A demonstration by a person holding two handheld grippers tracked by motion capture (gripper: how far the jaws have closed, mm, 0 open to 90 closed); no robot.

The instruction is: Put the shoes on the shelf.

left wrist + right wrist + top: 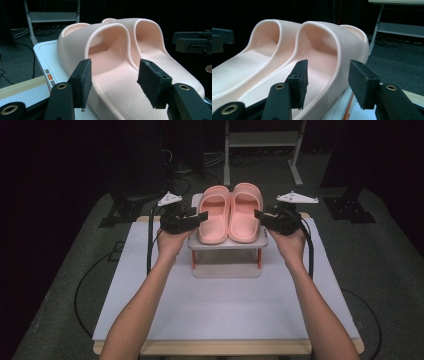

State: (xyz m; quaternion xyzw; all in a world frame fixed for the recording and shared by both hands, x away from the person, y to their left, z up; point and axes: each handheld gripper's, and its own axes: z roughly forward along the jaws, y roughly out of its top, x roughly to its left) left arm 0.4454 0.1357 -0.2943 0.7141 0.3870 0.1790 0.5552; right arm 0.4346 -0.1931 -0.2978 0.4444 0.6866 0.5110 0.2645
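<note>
A pair of pink slippers stands toes away from me on a small white rack [227, 244]. The left slipper [214, 215] [110, 50] has my left gripper [202, 215] [117, 85] open at its outer side. One pad [83, 85] is outside the side wall and the other is over the footbed. My right gripper [258, 215] [329, 83] is open in the same way at the right slipper [245, 212] [332, 45], its jaws either side of the outer wall. Neither gripper is clamped on the wall.
The rack sits at the back middle of a white board [225, 305] with a wooden front edge. Behind the table is a metal frame stand [262, 140]. Black stand bases [350, 207] and cables lie on the grey floor.
</note>
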